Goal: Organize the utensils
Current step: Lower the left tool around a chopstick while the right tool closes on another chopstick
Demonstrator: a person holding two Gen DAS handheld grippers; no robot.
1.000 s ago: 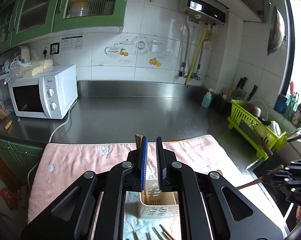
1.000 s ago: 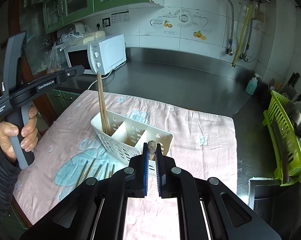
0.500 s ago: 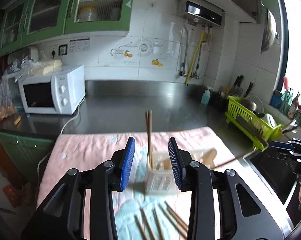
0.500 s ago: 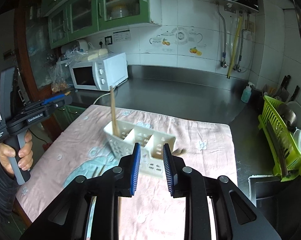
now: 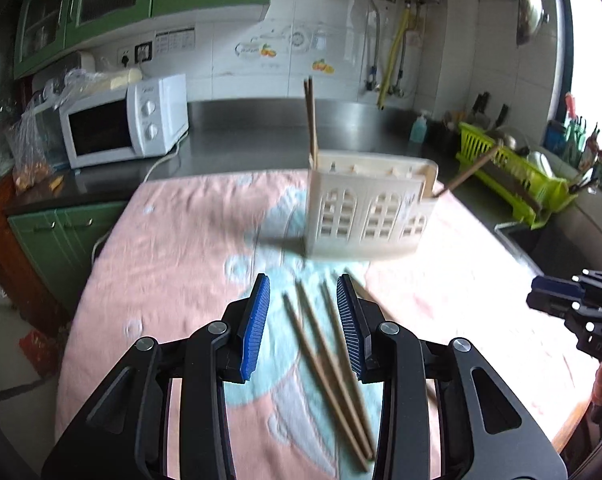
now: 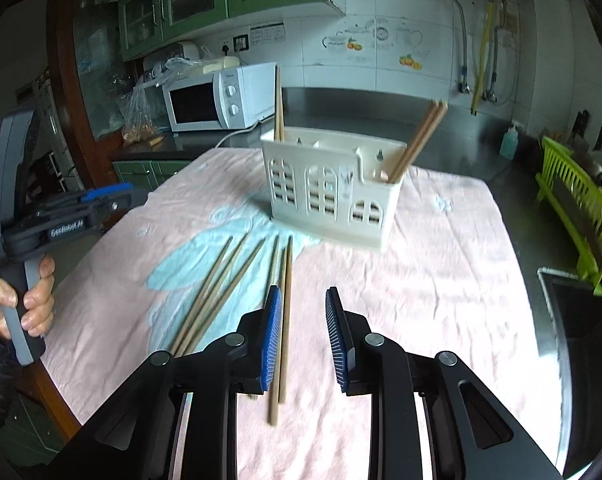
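Both tongs lowered and parted, loose chopsticks (image 5: 325,360) beneath left tongs (image 5: 301,320)

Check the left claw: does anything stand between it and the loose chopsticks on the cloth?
Nothing visible does. The left claw is open above the loose chopsticks, which lie bare on the pink cloth; the caddy stands farther back.

Our right gripper (image 6: 300,330) hovers with jaws parted and empty; loose chopsticks (image 6: 221,292) at nine o'clock on the pink cloth (image 6: 441,280), white caddy (image 6: 333,192) at twelve.
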